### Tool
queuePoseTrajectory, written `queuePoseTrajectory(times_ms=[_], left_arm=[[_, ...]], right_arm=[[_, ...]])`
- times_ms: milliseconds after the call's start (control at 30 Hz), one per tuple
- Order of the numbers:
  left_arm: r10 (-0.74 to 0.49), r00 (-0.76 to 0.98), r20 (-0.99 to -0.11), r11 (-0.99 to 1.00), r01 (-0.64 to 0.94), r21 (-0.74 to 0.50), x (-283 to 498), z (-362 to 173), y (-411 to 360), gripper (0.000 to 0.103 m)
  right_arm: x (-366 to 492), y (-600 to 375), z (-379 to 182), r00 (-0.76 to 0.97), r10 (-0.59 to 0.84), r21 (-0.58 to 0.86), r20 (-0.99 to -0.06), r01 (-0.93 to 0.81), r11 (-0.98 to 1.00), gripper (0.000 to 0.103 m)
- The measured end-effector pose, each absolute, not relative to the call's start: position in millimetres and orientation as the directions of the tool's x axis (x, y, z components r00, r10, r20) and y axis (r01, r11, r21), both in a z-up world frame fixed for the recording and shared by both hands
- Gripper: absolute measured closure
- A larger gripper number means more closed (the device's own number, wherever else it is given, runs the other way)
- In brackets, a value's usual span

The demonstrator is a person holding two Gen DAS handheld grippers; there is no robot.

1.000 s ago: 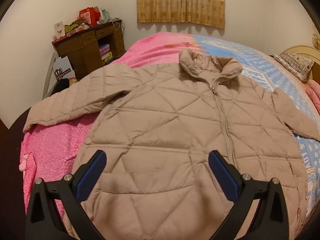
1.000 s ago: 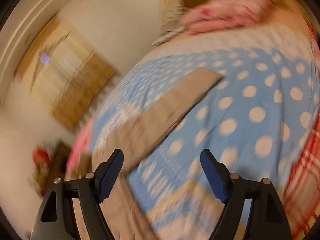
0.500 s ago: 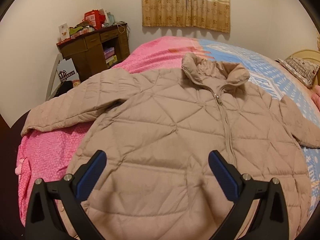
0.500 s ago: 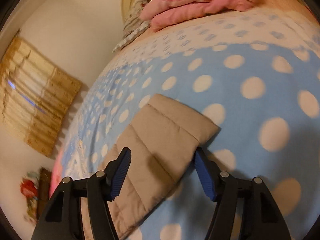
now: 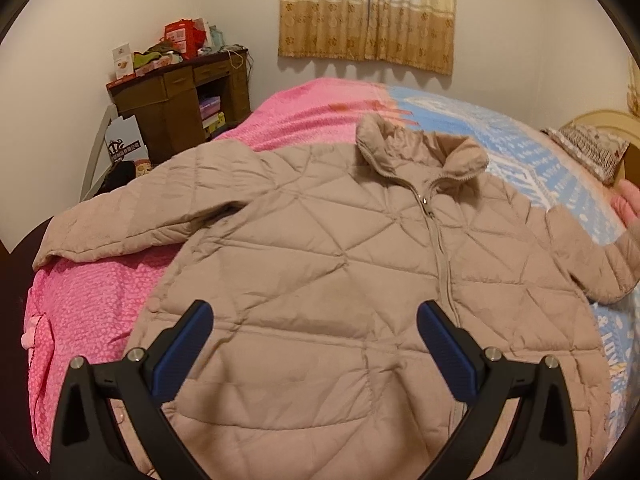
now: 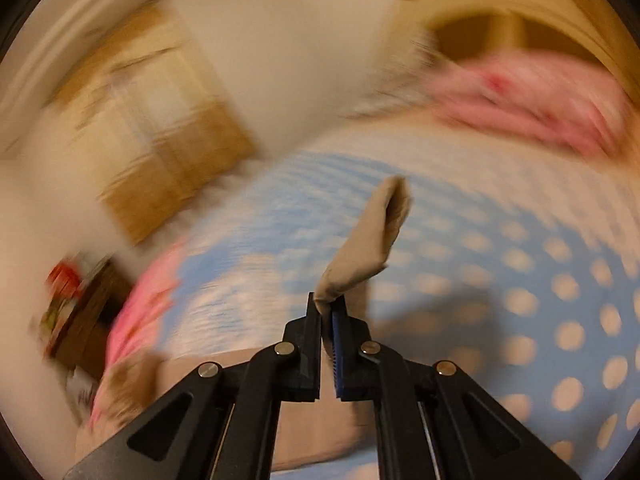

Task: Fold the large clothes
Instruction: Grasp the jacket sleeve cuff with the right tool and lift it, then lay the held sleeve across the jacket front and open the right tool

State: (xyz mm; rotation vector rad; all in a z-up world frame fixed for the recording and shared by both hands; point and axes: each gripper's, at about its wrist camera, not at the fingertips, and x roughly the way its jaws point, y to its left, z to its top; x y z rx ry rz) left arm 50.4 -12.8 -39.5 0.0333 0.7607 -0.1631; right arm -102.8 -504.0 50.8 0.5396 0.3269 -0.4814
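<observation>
A beige quilted jacket [image 5: 320, 264] lies front-up on a bed [image 5: 92, 312], zipped, collar toward twelve o'clock, one sleeve stretched toward nine o'clock over the pink bedspread, the other toward three o'clock over the blue spotted cover. That second sleeve runs out of the left wrist view at the edge. The right wrist view is heavily blurred; the room behind cannot be made out clearly. The left tool [image 5: 316, 354] hovers above the hem, jaws wide apart, holding nothing. The right tool [image 6: 329, 312], jaws just closed, pinches the sleeve cuff [image 6: 372, 236], lifted off the bed.
</observation>
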Motion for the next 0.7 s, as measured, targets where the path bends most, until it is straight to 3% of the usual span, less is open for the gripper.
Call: queuePoseTrajectory(times_ms=[133,267,600,700], left_arm=[[-0.143,0.724,-0.675,0.988,0.147,-0.052,46,-33,5,0.0],[-0.146,0.732,-0.666,0.989,0.13,-0.074,45,-30,26,0.0],[-0.082,0.749,-0.658,0.996,0.043,-0.075,56,-39,79,0.0],[-0.073,0.74,-0.668,0.997,0.031,-0.074,63,-45,85,0.0]], right_arm=[[-50,-390,90,0.911,-0.138,0.325,-0.39,0.276,0.905,0.099],[9,-292,78,0.9,0.062,0.332,-0.431,0.095,0.938,0.099],[121,-116,-58,0.737,0.316,0.358,-0.598,-0.107,0.927,0.098],[148,-105,-98,0.608,0.359,0.414,-0.708,-0.055,0.909,0.089]])
